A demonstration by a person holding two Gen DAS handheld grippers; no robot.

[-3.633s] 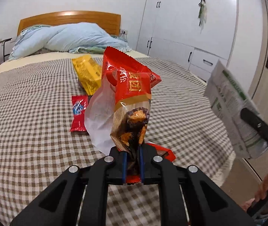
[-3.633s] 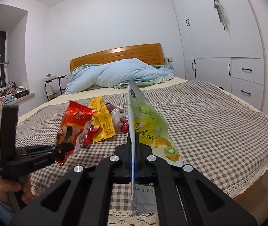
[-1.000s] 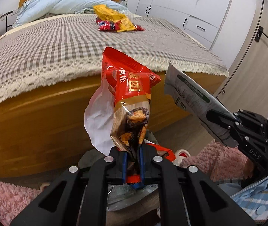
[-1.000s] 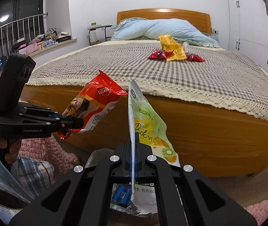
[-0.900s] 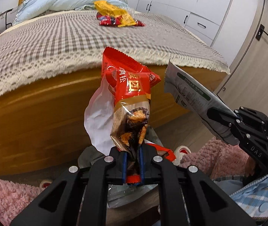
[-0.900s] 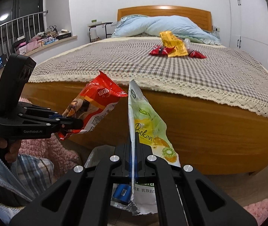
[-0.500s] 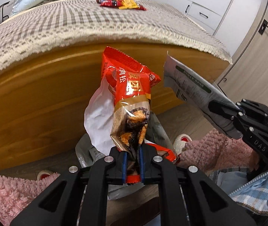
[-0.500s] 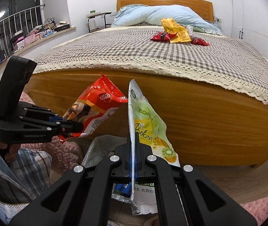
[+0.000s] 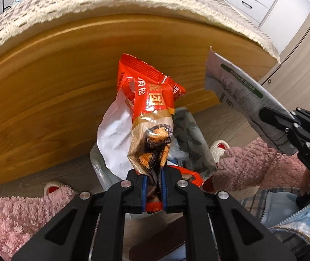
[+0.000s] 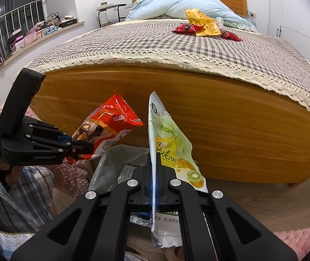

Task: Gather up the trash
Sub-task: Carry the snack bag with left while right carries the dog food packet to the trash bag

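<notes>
Our left tongs (image 9: 152, 187) are closed on the red crinkled plastic snack packet (image 9: 152, 100), its long axis upright. Our right tongs (image 10: 154, 182) pinch the flat green-yellow pouch (image 10: 168, 143). The clear plastic trash bag (image 10: 113, 165) gapes just below both, toward 6 o'clock.

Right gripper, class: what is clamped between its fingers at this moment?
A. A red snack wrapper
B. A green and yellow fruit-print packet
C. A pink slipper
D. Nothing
B: the right gripper is shut on the green and yellow fruit-print packet; the red snack wrapper is in the left gripper.
</notes>
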